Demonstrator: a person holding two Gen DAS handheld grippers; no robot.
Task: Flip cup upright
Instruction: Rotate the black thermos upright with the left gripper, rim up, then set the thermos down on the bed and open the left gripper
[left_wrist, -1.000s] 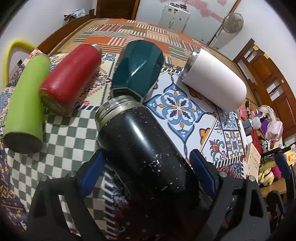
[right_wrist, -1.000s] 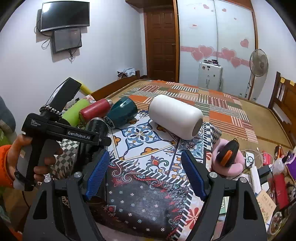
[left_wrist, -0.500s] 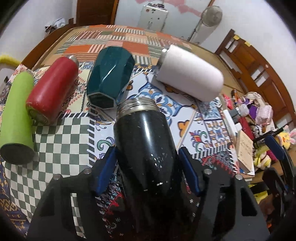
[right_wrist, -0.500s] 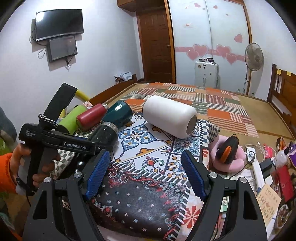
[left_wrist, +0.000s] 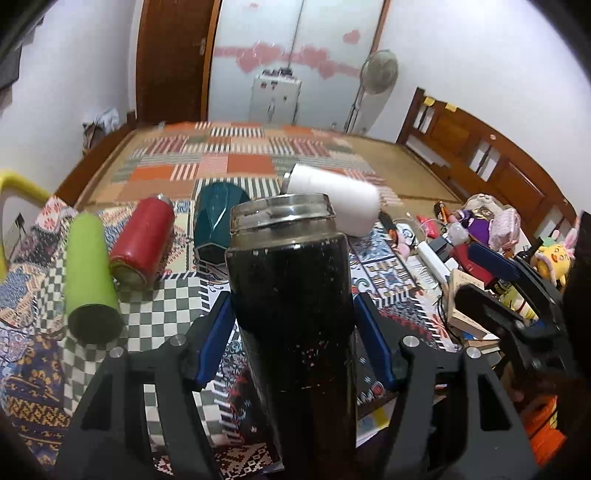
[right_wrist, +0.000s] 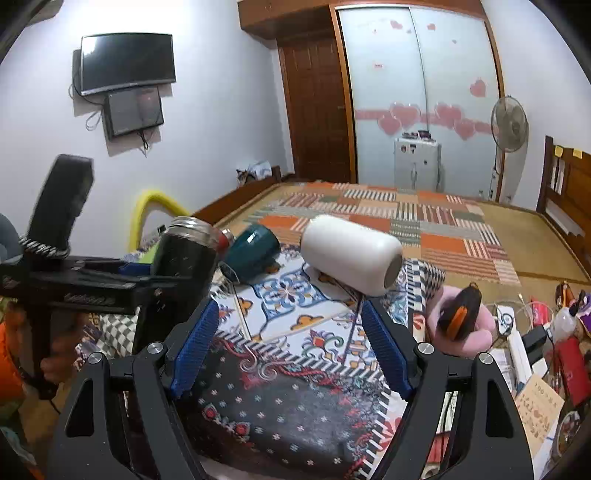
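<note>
Black speckled steel-rimmed cup (left_wrist: 291, 302) pinched upright by left gripper (left_wrist: 291, 325); right gripper (right_wrist: 288, 343) spread.

We count five cups: one speckled black steel flask (left_wrist: 291, 302), one lime-green tumbler (left_wrist: 90, 273), one red bottle (left_wrist: 142, 240), one faceted teal cup (left_wrist: 212, 225), one white tumbler (left_wrist: 332, 206).

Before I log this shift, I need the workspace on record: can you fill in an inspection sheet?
Surface: patchwork cloth over a bed.
Job's things: black cup raised, steel mouth up.
Clutter: green cup, red cup, teal cup and white cup, all lying down.
Grippers: left tool shut on the black cup; right tool open.
Cables: wires beside the bed.
Surroundings: fan, wall screen, wardrobe.
</note>
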